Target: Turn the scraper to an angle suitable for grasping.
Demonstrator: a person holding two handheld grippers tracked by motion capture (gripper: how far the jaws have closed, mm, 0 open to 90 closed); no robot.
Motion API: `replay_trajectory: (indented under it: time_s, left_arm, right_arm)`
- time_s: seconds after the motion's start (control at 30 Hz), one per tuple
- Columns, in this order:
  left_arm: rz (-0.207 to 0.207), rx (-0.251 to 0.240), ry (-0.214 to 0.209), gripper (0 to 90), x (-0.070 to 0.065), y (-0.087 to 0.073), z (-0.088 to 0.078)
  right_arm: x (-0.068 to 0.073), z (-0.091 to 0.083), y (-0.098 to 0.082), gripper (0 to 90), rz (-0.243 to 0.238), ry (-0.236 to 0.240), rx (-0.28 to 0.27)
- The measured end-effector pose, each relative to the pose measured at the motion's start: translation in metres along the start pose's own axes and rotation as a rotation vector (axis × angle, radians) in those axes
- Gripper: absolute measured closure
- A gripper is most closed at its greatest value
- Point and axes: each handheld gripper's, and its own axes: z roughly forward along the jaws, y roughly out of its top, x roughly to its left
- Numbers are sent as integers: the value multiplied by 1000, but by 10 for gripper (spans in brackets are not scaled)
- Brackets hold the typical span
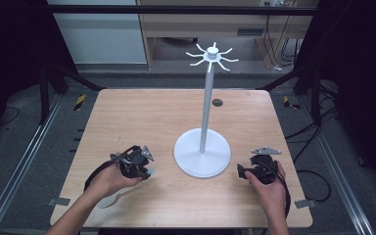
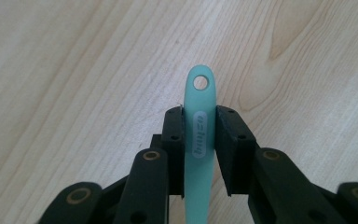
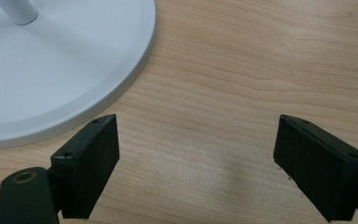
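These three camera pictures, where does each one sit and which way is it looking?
High view: above the person's side, looking forward and down on the table; forearms, left gripper, right gripper.
Left gripper view: rides the left gripper, looking along its jaws clamped on a teal utensil handle.
Right gripper view: rides the right gripper, jaws wide apart over wood.
Shared: the white stand base, in the high and right gripper views.

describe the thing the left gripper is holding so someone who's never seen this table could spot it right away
Start at the wooden table with the tall white stand near its middle, then look to the near left corner, where the left gripper is. Clamped between its black jaws is a flat utensil handle, the one mint-green thing here, with a round hanging hole at its tip.
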Motion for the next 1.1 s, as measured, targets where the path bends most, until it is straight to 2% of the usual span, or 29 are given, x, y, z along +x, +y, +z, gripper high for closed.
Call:
replay_trajectory:
  time_s: [0.13, 0.37, 0.83, 1.1]
  left_arm:
    - [-10, -46, 14, 742, 2, -2, -19]
    - [-17, -106, 28, 742, 4, -6, -42]
    - [-25, -175, 55, 742, 7, -8, -71]
    - [-54, -264, 85, 742, 8, -10, -91]
  right_arm:
    - [0, 0, 0, 145, -1, 0, 1]
    - [1, 0, 0, 146, 3, -1, 5]
    - [1, 0, 0, 145, 2, -2, 6]
    - [1, 0, 0, 145, -1, -1, 5]
